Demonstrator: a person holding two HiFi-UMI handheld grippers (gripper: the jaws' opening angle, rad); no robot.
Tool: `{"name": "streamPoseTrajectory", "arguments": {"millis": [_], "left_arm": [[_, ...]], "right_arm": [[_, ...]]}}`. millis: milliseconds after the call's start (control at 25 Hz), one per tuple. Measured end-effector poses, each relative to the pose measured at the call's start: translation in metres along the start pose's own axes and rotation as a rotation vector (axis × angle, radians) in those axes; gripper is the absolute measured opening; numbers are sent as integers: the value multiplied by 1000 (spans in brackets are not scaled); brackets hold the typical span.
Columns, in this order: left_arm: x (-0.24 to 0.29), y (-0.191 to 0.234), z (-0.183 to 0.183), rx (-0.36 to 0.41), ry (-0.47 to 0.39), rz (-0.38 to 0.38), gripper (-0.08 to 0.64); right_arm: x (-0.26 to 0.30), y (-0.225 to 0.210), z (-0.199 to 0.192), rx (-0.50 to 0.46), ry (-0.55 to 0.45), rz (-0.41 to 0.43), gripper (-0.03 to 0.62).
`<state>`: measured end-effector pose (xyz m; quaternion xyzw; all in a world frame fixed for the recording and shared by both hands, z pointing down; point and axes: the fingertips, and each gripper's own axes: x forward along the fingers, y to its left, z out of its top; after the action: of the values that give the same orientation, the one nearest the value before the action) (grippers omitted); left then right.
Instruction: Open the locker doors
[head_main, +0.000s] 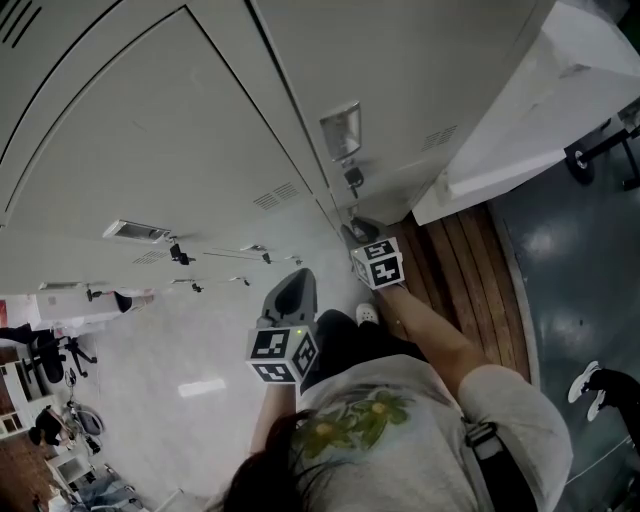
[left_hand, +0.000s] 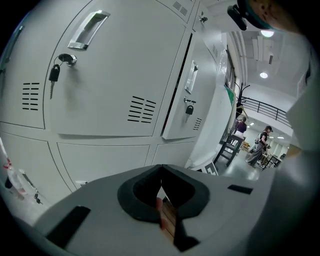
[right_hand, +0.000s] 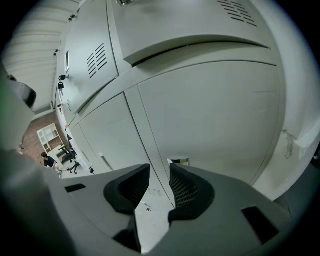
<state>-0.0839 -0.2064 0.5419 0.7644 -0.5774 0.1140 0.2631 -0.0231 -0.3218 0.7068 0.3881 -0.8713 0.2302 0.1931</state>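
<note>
A bank of pale grey lockers (head_main: 150, 150) fills the head view. The door ahead has a recessed handle (head_main: 341, 128) with a key lock (head_main: 352, 177) under it. My right gripper (head_main: 358, 232) is low in front of this column, just below the lock. Its jaws stand open with nothing between them (right_hand: 160, 172), facing a lower door whose small handle (right_hand: 178, 161) shows past the tips. Above it, a door's bottom edge (right_hand: 200, 47) stands slightly out from the frame. My left gripper (head_main: 297, 280) hangs back from the lockers, shut and empty (left_hand: 160, 170). A key (left_hand: 52, 77) hangs in the neighbouring door's lock.
A large white panel (head_main: 540, 110) juts out from the lockers at the right. Below it runs a strip of wooden flooring (head_main: 470, 270). Someone's shoes (head_main: 598, 385) stand on the dark floor at the right. Office chairs (head_main: 50, 350) are at the far left, and people (left_hand: 262, 142) stand in the distance.
</note>
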Motion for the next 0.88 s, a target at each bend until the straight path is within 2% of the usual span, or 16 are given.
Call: {"name": "streamPoseTrajectory", "arguments": {"millis": [280,520,880], "left_arm": [[7,5,-2,1,14,7,31],[8,7,-5,-4,26,15,31],[10,11,-8,-13,39,15,31]], "right_arm": [[19,-12,-12,-7,16,-16,118],[36,-16,-23,-3,50,0,161],[58,-22,-29,-3,78,-8,173]]}}
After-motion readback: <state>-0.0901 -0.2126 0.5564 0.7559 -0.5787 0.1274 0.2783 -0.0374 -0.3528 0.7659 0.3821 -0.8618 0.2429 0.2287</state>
